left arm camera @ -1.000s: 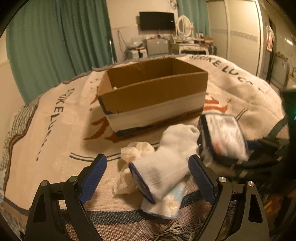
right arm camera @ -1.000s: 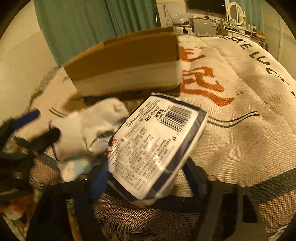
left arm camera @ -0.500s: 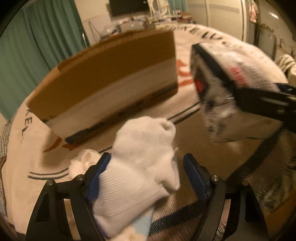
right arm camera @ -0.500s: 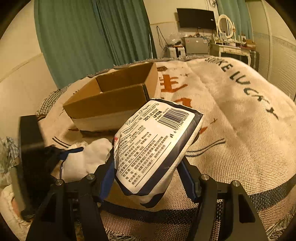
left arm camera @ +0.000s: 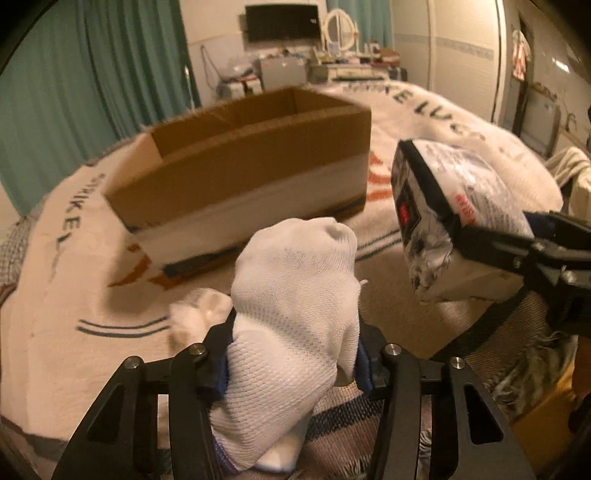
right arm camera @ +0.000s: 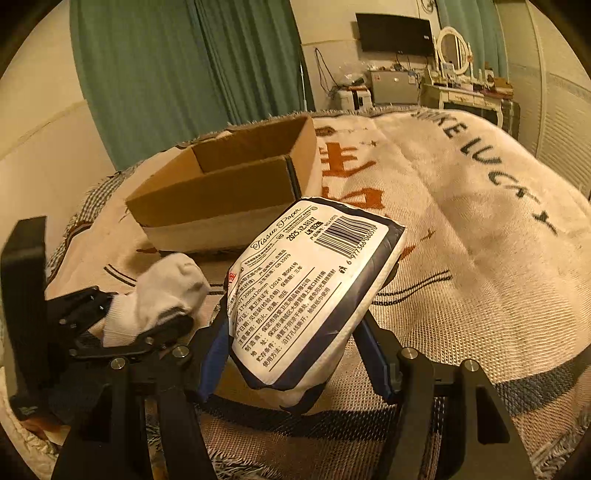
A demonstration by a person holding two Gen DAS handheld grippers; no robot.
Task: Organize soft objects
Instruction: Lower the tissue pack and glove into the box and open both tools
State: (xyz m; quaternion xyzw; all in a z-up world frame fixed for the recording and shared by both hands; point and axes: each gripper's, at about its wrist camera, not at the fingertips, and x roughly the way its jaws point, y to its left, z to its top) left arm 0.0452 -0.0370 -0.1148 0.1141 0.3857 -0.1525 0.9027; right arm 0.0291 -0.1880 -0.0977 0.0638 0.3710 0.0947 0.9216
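Observation:
My left gripper (left arm camera: 291,365) is shut on a white sock (left arm camera: 295,317) and holds it above the blanket; the sock also shows in the right wrist view (right arm camera: 162,295). My right gripper (right arm camera: 295,347) is shut on a tissue paper pack (right arm camera: 306,295), white with dark edges and a barcode, lifted off the blanket. The pack also shows at the right of the left wrist view (left arm camera: 450,218). An open cardboard box (left arm camera: 240,173) stands on the blanket beyond both grippers, and the right wrist view (right arm camera: 229,184) shows it too.
A crumpled white cloth (left arm camera: 199,314) lies on the blanket just left of the sock. The cream blanket (right arm camera: 480,229) with dark lettering covers the bed. Green curtains (right arm camera: 184,74) and a dresser with a TV (right arm camera: 395,33) stand at the back.
Both grippers rose off the blanket. My left gripper closed on the sock and lifted it. The right gripper carried the tissue pack higher, toward the box.

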